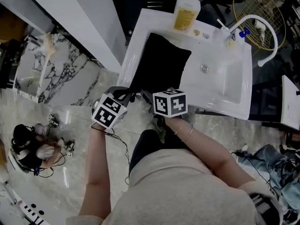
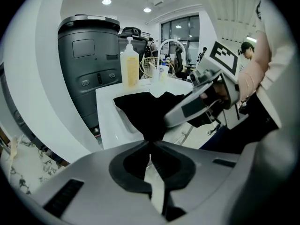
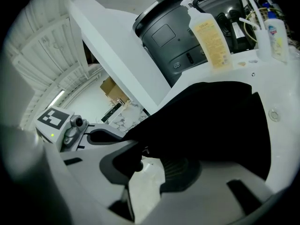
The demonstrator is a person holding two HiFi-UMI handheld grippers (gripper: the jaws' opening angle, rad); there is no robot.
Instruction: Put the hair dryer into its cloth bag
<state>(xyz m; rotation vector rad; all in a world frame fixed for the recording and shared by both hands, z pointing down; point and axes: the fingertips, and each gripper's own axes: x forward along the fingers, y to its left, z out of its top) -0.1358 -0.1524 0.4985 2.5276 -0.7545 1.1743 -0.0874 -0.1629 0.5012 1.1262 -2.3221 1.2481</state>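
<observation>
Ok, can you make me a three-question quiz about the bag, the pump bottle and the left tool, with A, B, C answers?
1. Where does the black cloth bag lie?
A. on the floor
B. on the white sink
C. inside the grey bin

2. What colour is the pump bottle?
A. yellow
B. blue
C. red

3. How is the left tool?
A. wide open
B. shut on nothing
C. shut on the bag

Answers:
1 B: the bag is draped over the sink's left side.
2 A: the bottle at the back rim looks yellow.
3 C: its jaws meet with black cloth pinched between them.
</observation>
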